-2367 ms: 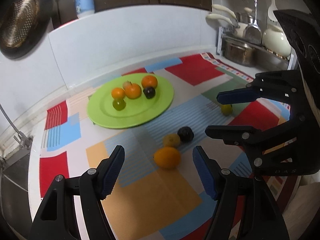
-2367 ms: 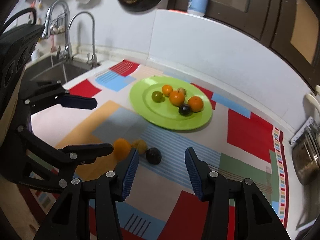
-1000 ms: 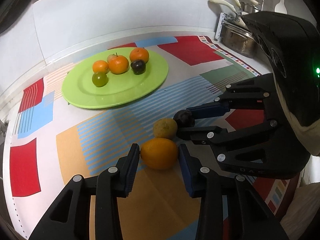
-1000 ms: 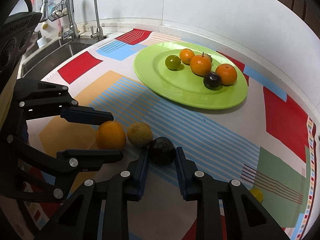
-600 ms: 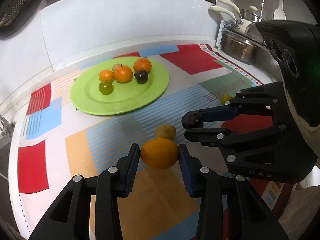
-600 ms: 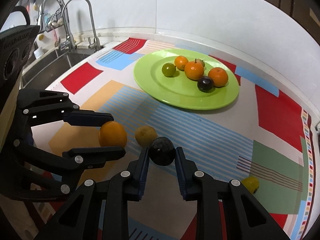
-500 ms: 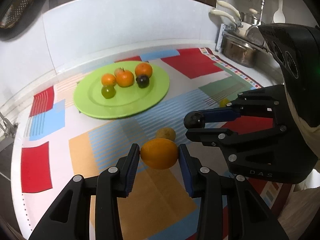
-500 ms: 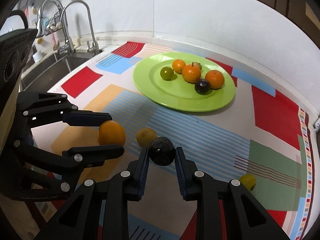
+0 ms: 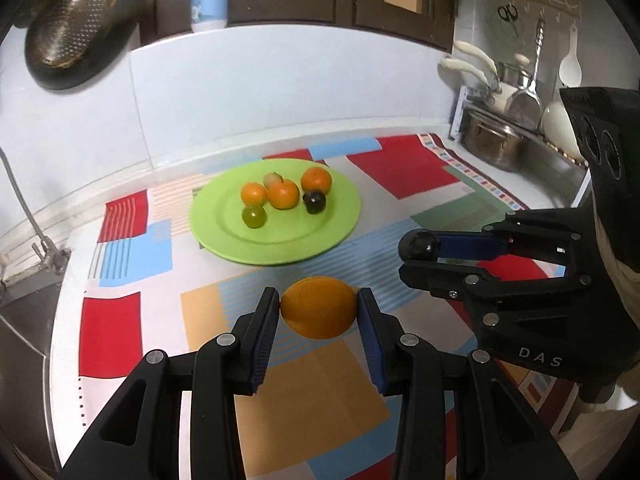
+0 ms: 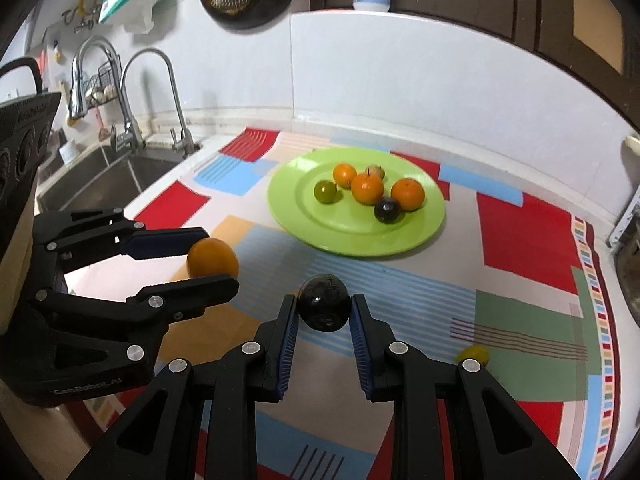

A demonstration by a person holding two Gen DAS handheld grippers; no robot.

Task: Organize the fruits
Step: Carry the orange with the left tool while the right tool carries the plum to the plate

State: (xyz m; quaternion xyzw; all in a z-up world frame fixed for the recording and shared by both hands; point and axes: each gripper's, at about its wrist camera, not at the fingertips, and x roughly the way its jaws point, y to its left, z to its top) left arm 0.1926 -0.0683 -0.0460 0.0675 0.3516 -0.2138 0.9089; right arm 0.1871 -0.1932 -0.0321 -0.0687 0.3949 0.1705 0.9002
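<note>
My left gripper (image 9: 319,312) is shut on an orange (image 9: 319,307) and holds it above the patterned mat; it also shows in the right wrist view (image 10: 213,258). My right gripper (image 10: 324,307) is shut on a dark plum (image 10: 324,307), lifted beside the left one; the plum shows in the left wrist view (image 9: 418,245). A green plate (image 9: 336,224) farther back holds three oranges, a green fruit (image 9: 253,216), a dark plum (image 9: 314,202) and a small apple. A small yellow fruit (image 10: 473,354) lies on the mat at the right.
A colourful patchwork mat (image 9: 400,168) covers the counter. A sink (image 10: 100,176) with taps lies to the left. A dish rack with pots (image 9: 496,144) stands at the right. A white backsplash runs behind the plate.
Both grippers have risen off the mat with their fruits and pulled back. The yellow-brown fruit that lay between them is hidden from view now.
</note>
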